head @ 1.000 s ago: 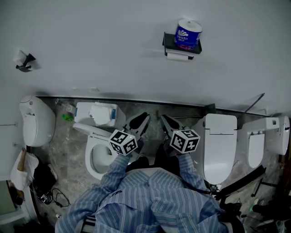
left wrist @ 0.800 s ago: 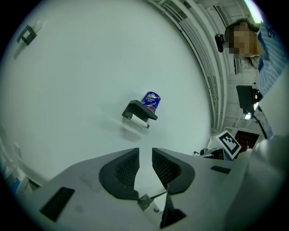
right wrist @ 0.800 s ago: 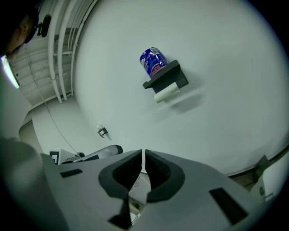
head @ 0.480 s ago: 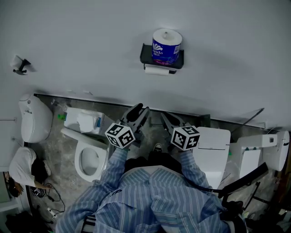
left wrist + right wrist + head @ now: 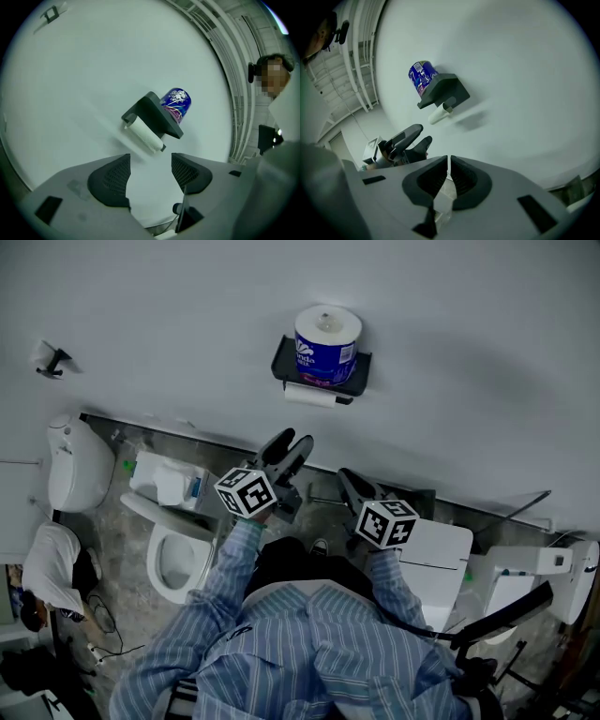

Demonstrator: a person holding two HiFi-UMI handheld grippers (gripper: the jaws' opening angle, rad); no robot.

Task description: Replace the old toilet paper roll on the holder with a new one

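Note:
A dark holder (image 5: 352, 369) is fixed to the white wall. On its shelf stands a new roll in blue wrapping (image 5: 327, 334). Under the shelf hangs the thin old roll (image 5: 310, 396). My left gripper (image 5: 289, 448) points level at the wall, below and just left of the holder. Its jaws have just been opening and stand open with nothing between them. In the left gripper view (image 5: 150, 163) the old roll (image 5: 144, 136) and holder (image 5: 152, 115) lie just ahead, apart from the pads. My right gripper (image 5: 349, 480) is shut and empty, lower and to the right (image 5: 448, 161).
Several white toilets stand on the marbled floor below the wall: an open bowl (image 5: 173, 554) at left, another (image 5: 73, 465) beyond it, a closed one (image 5: 433, 559) at right. A person (image 5: 42, 568) crouches at the lower left. A small hook (image 5: 49, 357) sits on the wall at far left.
Both grippers have moved up toward the wall and the holder, which now sits nearer the middle of the view. The left jaws have gone from shut to open.

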